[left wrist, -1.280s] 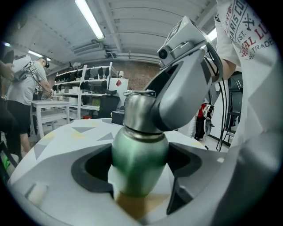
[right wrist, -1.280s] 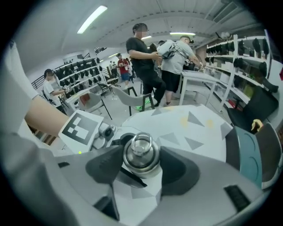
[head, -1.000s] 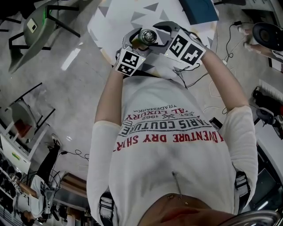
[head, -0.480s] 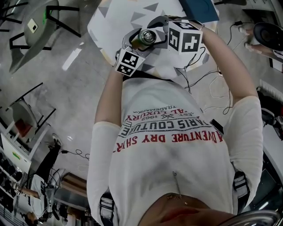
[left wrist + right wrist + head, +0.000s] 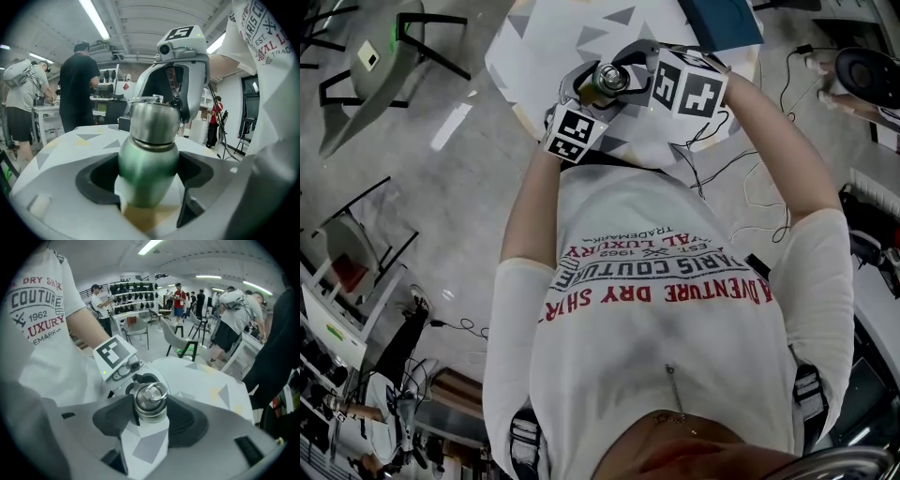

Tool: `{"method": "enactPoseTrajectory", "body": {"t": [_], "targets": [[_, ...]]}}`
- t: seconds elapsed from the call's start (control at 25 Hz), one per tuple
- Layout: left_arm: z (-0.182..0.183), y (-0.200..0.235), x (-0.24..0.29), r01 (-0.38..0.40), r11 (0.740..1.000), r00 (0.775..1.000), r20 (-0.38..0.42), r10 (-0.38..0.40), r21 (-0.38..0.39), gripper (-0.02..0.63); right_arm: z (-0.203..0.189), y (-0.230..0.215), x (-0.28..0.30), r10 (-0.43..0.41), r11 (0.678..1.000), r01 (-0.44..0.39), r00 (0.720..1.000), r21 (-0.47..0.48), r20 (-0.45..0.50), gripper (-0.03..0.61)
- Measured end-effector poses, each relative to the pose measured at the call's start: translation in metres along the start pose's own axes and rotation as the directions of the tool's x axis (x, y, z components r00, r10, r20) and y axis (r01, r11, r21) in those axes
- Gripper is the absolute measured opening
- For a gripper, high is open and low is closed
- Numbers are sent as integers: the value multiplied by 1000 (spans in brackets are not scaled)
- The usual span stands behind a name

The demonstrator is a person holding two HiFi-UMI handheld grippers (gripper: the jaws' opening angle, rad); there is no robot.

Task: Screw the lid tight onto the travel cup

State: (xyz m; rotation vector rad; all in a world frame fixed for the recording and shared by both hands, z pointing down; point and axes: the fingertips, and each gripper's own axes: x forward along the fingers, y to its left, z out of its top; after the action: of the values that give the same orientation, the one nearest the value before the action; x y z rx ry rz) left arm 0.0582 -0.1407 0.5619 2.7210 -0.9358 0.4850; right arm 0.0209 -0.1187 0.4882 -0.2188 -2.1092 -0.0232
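Observation:
I hold a green metal travel cup [image 5: 147,171] upright over the patterned table [image 5: 553,42], with my left gripper [image 5: 149,190] shut on its body. Its steel lid [image 5: 154,122] with a ring on top [image 5: 152,393] sits on the cup's neck. My right gripper [image 5: 151,409] comes down from above, and its jaws have just been closing with the lid between them; both pads now touch the lid's sides. In the head view the lid [image 5: 609,78] shows between the left gripper [image 5: 592,94] and the right gripper [image 5: 628,70].
A dark blue box [image 5: 724,21] lies on the table's far side. Cables [image 5: 750,178] trail over the floor at the right, and a chair [image 5: 389,47] stands at the far left. Several people [image 5: 79,89] stand at benches in the background.
The right gripper has rolled about its own line and drawn closer around the lid, its marker cube now turned. The left gripper and the cup have stayed put.

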Motion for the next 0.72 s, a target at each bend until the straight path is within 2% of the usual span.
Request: {"method": "enactPoseTrajectory", "body": {"t": [0.12, 0.28, 0.44, 0.48, 0.56, 0.64, 0.72], "targets": [[-1, 0, 1, 0, 1000, 1000, -1, 0, -2, 380, 0, -3, 0, -83, 988, 78, 996, 132, 33, 235], [-1, 1, 1, 3, 1000, 1000, 0, -3, -5, 380, -2, -7, -2, -240, 917, 205, 969, 343, 62, 235], [-1, 1, 1, 2, 1000, 1000, 4, -2, -6, 380, -3, -8, -1, -341, 862, 295, 939, 413, 43, 235], [-1, 2, 1, 1, 1000, 1000, 5, -1, -7, 380, -3, -8, -1, -347, 860, 299, 937, 414, 44, 235], [-1, 1, 1, -1, 1000, 1000, 4, 1, -8, 380, -3, -7, -1, -329, 877, 284, 943, 388, 55, 235], [-1, 1, 1, -1, 1000, 1000, 3, 1, -9, 380, -6, -1, 0, -273, 915, 241, 960, 323, 59, 243], [-2, 0, 1, -1, 1000, 1000, 3, 1, -9, 380, -7, 5, -1, -217, 947, 194, 974, 255, 63, 279]]}}
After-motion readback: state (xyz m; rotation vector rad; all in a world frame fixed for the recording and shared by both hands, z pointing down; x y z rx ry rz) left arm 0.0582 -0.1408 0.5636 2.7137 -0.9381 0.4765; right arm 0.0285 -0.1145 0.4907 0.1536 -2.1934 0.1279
